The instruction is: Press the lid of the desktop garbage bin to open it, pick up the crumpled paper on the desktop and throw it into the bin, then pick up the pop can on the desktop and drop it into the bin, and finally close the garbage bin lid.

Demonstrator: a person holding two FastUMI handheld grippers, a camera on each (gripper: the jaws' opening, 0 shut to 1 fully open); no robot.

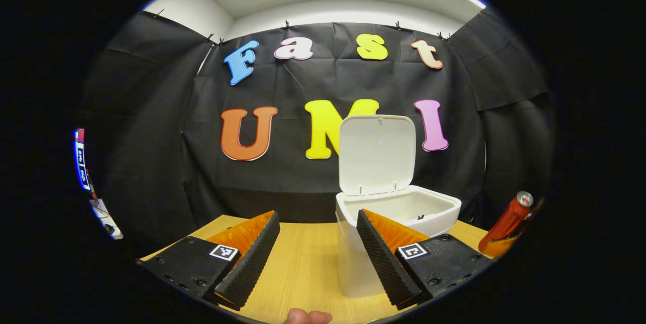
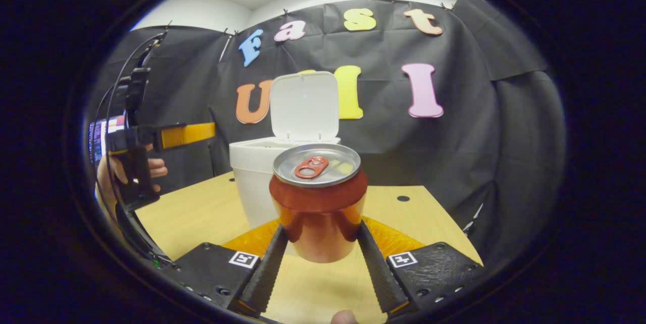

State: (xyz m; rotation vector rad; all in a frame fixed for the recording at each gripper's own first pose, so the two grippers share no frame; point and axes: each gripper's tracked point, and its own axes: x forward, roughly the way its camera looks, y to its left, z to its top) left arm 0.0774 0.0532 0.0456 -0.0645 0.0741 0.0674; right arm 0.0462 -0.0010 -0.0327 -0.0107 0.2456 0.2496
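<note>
The white desktop bin (image 1: 398, 208) stands on the wooden table (image 1: 303, 263) with its lid (image 1: 377, 155) raised upright. My left gripper (image 1: 318, 218) is open with nothing between its fingers, low over the table just left of the bin. The red pop can (image 2: 319, 208) stands upright between the fingers of my right gripper (image 2: 320, 227), which is shut on its sides. Behind the can sits the bin (image 2: 252, 167), its lid (image 2: 304, 107) open. The can (image 1: 507, 223) also appears to the right of the bin. The left gripper (image 2: 202, 133) hovers at the far left, held by a hand (image 2: 128, 172).
Black cloth walls close the booth behind and on both sides. The table (image 2: 202, 213) has a small dark hole (image 2: 402, 198) toward its back right. Cables (image 2: 116, 112) loop by the left gripper. A screen (image 1: 81, 160) glows at the far left.
</note>
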